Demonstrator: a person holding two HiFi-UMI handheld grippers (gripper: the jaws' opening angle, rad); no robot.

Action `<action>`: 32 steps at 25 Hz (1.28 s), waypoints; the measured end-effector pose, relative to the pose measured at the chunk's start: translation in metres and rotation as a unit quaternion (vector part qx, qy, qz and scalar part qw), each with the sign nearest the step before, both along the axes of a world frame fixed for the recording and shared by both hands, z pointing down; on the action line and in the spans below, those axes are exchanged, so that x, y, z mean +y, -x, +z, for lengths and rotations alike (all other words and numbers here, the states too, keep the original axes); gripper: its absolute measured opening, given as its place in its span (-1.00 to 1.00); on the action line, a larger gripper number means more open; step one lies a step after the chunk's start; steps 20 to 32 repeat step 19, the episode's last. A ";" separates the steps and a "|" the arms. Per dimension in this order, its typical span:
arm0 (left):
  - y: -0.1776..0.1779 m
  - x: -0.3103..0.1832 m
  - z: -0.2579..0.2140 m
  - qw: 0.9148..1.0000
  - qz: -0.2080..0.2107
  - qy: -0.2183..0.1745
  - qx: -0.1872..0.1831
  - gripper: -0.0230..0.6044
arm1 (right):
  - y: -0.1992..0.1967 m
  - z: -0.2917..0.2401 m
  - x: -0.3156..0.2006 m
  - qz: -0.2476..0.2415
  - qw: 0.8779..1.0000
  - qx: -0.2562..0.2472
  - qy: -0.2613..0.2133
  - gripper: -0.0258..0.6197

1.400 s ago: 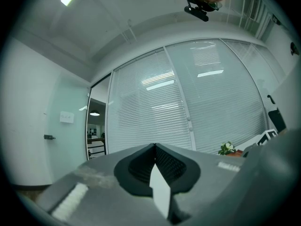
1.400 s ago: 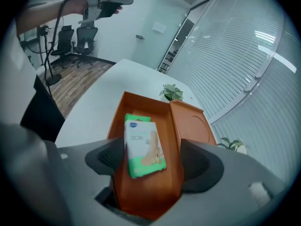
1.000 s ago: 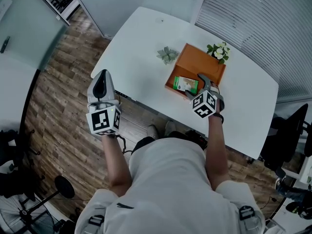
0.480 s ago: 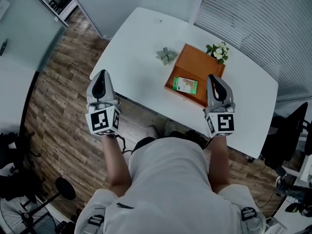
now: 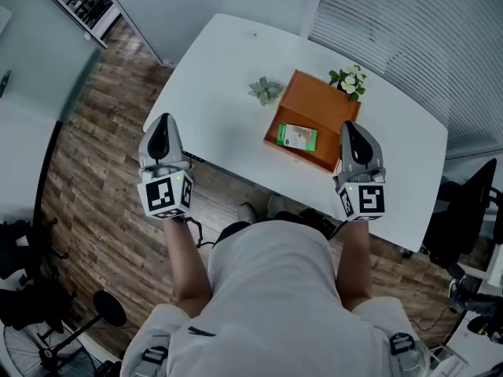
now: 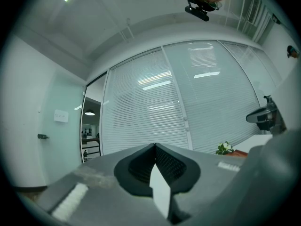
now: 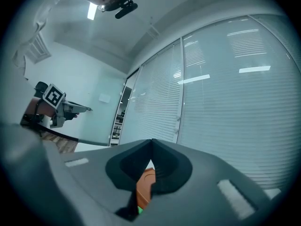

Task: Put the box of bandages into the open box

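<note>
person: grey-shirted torso (image 5: pixel 271 305) at the bottom of the head view, one forearm going up to each tool.
left gripper: the left gripper (image 5: pixel 163 132) is held up over the near-left edge of the table; its own view shows the jaws pressed together with nothing between them (image 6: pixel 154 149).
right gripper: the right gripper (image 5: pixel 350 136) is held up near the right end of the box; jaws together and empty (image 7: pixel 151 145), with a sliver of orange showing below where they meet.
table: white rounded-corner tabletop (image 5: pixel 220 69) over brown wood-plank floor (image 5: pixel 94 148).
open box: orange open-topped cardboard box (image 5: pixel 318 100) on the table, between the two grippers and beyond them.
task's thing: green-and-white flat box of bandages (image 5: pixel 299 137) lies inside the orange box, at its near-left corner, apart from both grippers.
plants: small grey-green succulent (image 5: pixel 266 90) on the table just left of the box; white-flowered potted plant (image 5: pixel 350 79) at the box's far corner.
far: white slatted blinds (image 5: pixel 424 30) beyond the table.
</note>
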State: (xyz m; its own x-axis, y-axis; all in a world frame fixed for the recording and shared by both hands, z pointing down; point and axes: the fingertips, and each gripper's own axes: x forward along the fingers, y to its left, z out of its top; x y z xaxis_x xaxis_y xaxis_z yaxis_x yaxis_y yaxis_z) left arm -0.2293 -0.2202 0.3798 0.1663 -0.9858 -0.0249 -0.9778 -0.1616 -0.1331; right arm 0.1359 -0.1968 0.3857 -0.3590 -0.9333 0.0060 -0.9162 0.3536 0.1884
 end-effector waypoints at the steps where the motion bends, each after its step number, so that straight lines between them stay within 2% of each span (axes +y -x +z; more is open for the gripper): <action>1: -0.001 0.000 0.000 1.000 0.001 0.000 0.000 -0.91 | 0.000 0.000 0.000 0.000 1.000 -0.001 0.001 -0.92; 32: -0.006 -0.002 0.000 1.000 0.004 0.000 -0.002 -0.91 | -0.005 0.002 -0.005 -0.003 1.000 0.000 0.011 -0.92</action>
